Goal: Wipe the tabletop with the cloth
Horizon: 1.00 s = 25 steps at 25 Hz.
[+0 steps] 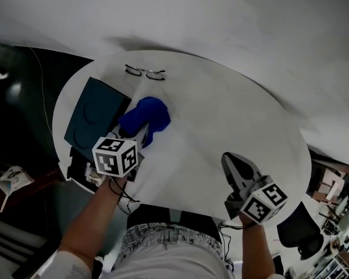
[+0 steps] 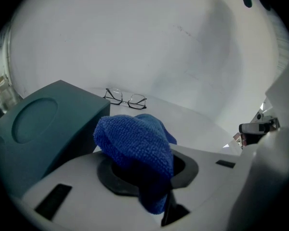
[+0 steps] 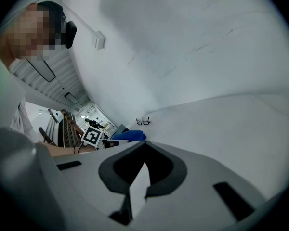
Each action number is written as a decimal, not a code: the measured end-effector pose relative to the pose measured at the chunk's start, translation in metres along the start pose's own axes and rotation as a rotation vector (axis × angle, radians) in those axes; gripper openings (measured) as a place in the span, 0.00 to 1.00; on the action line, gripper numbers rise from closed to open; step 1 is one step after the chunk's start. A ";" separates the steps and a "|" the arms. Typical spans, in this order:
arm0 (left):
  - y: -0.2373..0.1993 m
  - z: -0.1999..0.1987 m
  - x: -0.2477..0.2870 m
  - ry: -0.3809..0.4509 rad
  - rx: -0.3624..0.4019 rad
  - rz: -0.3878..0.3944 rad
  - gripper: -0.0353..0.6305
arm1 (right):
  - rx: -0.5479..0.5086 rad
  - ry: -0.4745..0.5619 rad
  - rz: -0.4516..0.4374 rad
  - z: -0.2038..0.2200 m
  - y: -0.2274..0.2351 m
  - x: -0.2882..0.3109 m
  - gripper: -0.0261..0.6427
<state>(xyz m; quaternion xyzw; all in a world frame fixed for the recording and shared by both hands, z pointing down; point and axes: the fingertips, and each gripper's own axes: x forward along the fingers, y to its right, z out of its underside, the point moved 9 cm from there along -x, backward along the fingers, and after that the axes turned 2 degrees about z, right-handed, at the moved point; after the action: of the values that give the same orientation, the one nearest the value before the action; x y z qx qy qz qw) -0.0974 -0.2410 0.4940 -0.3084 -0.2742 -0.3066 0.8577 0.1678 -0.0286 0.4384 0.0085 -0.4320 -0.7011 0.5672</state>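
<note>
Table: round, white top, set against a pale wall; its right half is bare. Box: dark teal, flat, with a shallow round recess in its top face; it lies at the table's left edge, and in the left gripper view it fills the left side. Left gripper: held over the table's left part, near the near edge, just right of the box, with its marker cube towards the person; its jaws are clamped on the cloth, seen close in its own view. Right gripper: held over the table's near right edge, well apart from the other gripper, pointing towards the far edge; in its own view the jaws meet at their tips with nothing between them. Cloth: bright blue, terry-like, bunched into a rounded lump; it bulges up out of the left gripper's jaws, just beside the box's right side, over the table's left part; whether it touches the top cannot be told. Glasses: dark thin frame, lying on the table near its far left edge, beyond the cloth and the box, touching neither; also seen in the left gripper view and, small, in the right gripper view.
</note>
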 end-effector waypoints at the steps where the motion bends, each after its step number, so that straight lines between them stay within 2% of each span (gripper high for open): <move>1: 0.003 0.000 0.001 -0.001 0.002 0.005 0.22 | 0.002 0.000 0.001 0.001 0.002 -0.002 0.05; 13: 0.048 0.004 0.024 -0.029 0.050 0.070 0.22 | 0.033 0.043 0.035 0.007 0.020 -0.036 0.05; 25: 0.120 0.009 0.057 -0.074 0.125 0.164 0.22 | 0.076 0.093 0.090 0.019 0.053 -0.083 0.05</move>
<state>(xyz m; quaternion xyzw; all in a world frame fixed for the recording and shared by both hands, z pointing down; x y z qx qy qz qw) 0.0213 -0.1801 0.4939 -0.2866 -0.2981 -0.2063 0.8868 0.2290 0.0505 0.4433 0.0431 -0.4315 -0.6570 0.6167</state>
